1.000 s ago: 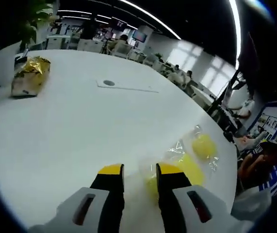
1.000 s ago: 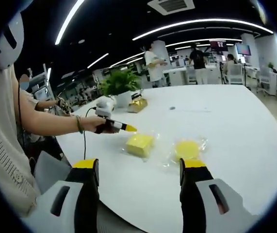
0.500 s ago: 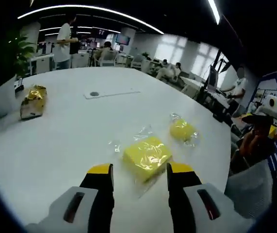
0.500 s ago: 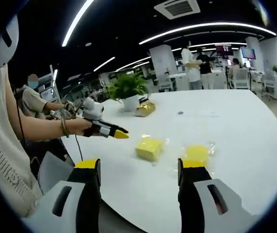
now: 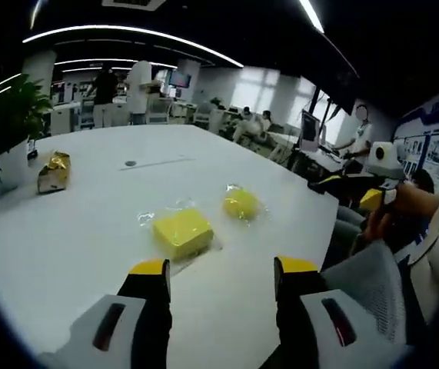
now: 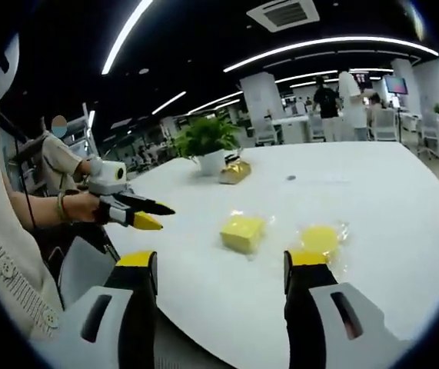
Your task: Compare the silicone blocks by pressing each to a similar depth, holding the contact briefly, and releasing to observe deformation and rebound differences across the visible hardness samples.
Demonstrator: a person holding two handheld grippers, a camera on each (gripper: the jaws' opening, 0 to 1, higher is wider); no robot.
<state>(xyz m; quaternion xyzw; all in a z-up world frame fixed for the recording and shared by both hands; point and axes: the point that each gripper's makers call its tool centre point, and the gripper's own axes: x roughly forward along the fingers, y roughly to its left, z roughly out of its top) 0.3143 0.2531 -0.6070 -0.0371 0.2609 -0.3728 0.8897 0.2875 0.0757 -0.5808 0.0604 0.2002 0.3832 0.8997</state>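
2 soft yellow blocks lie on the white bench (image 5: 65, 231), each in a clear shiny wrapper. In the left gripper view, the square block (image 5: 181, 232) sits in the middle of the frame, and the round block (image 5: 241, 204) sits just up and to the right of it. In the right gripper view, the square block (image 6: 242, 233) is in the middle and the round block (image 6: 320, 239) is to its right, just above the right jaw.

The left hand-held gripper (image 5: 221, 270) has its jaws apart and holds nothing. It hangs off the near edge of the bench, away from both blocks. The right hand-held gripper (image 6: 221, 260) also has its jaws apart and holds nothing.

To do the next press well, I think 1 hand-held gripper should come straight down on the middle of a block, slowly. It should push each block down the same amount, wait a little, then lift straight up. The wrapper looks slippery, so a push from the side could make the block slide.

A gold bag (image 5: 53, 171) and a green plant (image 5: 8, 123) sit at the far left of the bench.
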